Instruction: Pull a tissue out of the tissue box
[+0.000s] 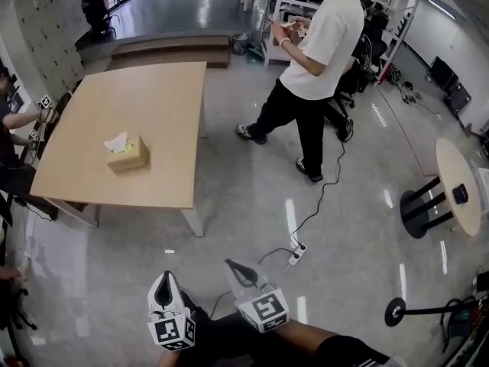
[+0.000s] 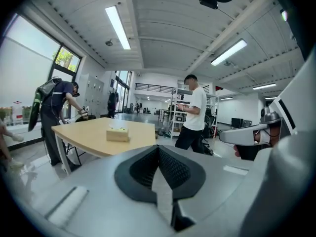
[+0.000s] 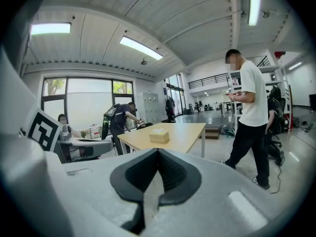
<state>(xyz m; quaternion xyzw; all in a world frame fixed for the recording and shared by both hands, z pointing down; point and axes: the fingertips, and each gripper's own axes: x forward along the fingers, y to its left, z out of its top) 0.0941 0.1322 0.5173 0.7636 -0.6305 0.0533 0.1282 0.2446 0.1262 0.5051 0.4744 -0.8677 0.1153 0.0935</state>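
Pale wood table (image 1: pixel 164 90) with the tan cardboard tissue box (image 1: pixel 130 157) sitting on it toward the left end, and a white tissue (image 1: pixel 116 141) sticking up out of the top slot. So the target's easy to spot, it's just not within reach yet.

Both grippers are down low by the wearer's body, over the shiny floor and well apart from the box. Left gripper (image 1: pixel 163 284) has its jaws pressed together with nothing in them, and right gripper (image 1: pixel 235 269) is the same, closed and empty. I'd call this the approach: nothing on the box has been touched.

How I'd play it:
- Get close to the near edge of the table first, so there's no stretching.
- Open the jaws before reaching in, not on top of the tissue.
- Pinch the tuft low, near the slot, for a decent bite of paper.
- The box looks light, so it'll probably lift with the tissue. Press the other gripper on the lid and pull straight up.

Mind the power strip (image 1: pixel 295 254) and its cable on the floor. The person in the white T-shirt (image 1: pixel 325 40) stands right of the table, clear of the box.
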